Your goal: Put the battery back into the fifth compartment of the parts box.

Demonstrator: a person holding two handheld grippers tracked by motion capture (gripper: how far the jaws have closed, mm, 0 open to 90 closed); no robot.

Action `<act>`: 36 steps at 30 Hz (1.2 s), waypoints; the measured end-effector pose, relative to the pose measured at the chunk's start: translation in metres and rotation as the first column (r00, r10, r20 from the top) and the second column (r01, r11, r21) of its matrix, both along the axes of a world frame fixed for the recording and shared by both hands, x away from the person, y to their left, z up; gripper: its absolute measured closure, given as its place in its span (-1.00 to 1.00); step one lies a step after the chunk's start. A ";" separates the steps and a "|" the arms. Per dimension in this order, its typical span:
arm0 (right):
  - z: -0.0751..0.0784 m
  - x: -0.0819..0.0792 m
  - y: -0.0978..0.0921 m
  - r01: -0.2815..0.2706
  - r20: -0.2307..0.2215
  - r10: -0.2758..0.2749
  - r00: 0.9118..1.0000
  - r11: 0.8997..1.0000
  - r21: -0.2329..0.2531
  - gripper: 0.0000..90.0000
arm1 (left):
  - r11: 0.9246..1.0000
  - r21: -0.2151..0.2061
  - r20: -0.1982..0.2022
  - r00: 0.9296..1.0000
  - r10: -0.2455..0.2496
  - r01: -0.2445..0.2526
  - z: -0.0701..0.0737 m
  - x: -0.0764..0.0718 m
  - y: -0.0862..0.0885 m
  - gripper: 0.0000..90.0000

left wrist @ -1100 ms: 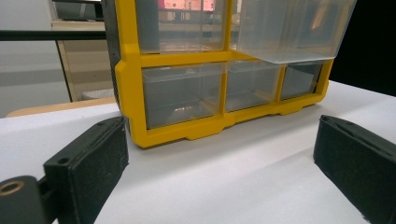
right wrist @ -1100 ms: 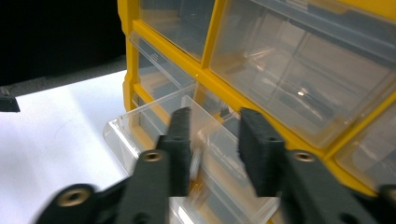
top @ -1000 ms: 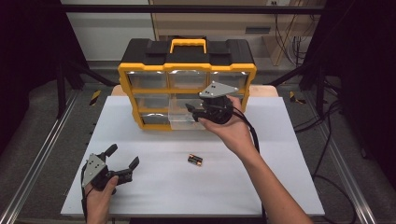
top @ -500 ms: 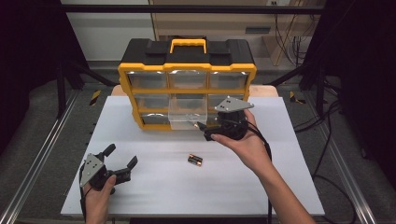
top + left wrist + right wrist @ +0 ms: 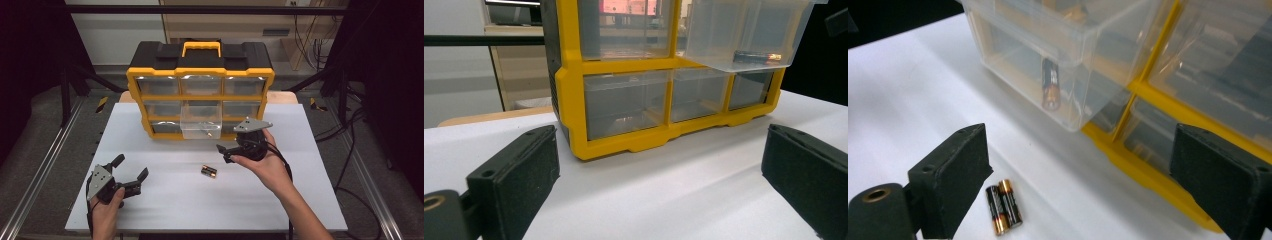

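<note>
1. The right gripper (image 5: 227,151) was held over the middle of the desk (image 5: 310,200), just right of the batteries (image 5: 209,172), its jaws spread wide and nothing between them.
2. In the right gripper view the two batteries (image 5: 1004,206) were seen lying side by side, touching, on the bare desk close to the left jaw; they were judged to be the next things to be picked up.
3. The organiser (image 5: 200,102) was set against the far edge of the desk, facing the person, so that its drawers could be reached straight on.
4. The drawer (image 5: 201,121) in the middle of the organiser was left pulled out over the desk, presumably so that things could be dropped in from above.
5. One battery (image 5: 1050,90) was already seen inside that drawer, lying against its clear front wall; from the left gripper view it (image 5: 758,56) showed as a dark bar on the drawer floor.
6. The left gripper (image 5: 131,172) was parked near the front left corner of the desk, well apart from the batteries and the organiser, jaws released and empty.
7. It was judged to be kept there to stay clear of the right hand's (image 5: 267,167) path between batteries and drawer.
8. The pair lay between the drawer and the front edge, so only a short carry was judged to be needed.
</note>
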State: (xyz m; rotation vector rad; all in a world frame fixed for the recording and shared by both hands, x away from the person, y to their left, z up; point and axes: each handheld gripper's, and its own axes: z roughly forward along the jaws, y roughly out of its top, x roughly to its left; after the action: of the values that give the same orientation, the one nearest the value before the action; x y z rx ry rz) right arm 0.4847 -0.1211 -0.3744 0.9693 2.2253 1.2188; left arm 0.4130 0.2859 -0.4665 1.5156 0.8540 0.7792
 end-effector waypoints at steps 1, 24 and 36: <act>-0.002 0.000 0.000 0.000 -0.006 0.000 1.000 1.000 -0.001 -0.79 | 1.000 0.001 0.000 1.000 0.000 0.000 0.000 0.000 0.000 -0.96; -0.050 -0.007 0.001 -0.028 -0.118 0.026 0.993 0.999 -0.015 -0.84 | 1.000 0.014 0.003 1.000 -0.013 0.013 -0.001 0.000 -0.003 -0.96; -0.067 -0.008 0.008 -0.050 -0.159 0.043 0.986 0.998 -0.039 -0.82 | 1.000 0.019 0.004 1.000 -0.020 0.020 -0.001 0.000 -0.004 -0.96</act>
State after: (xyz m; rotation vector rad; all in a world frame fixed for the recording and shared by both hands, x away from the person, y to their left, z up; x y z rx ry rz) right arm 0.4765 -0.1127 -0.4414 1.0345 2.3991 1.1444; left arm 0.4131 0.2819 -0.4670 1.5367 0.8298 0.7775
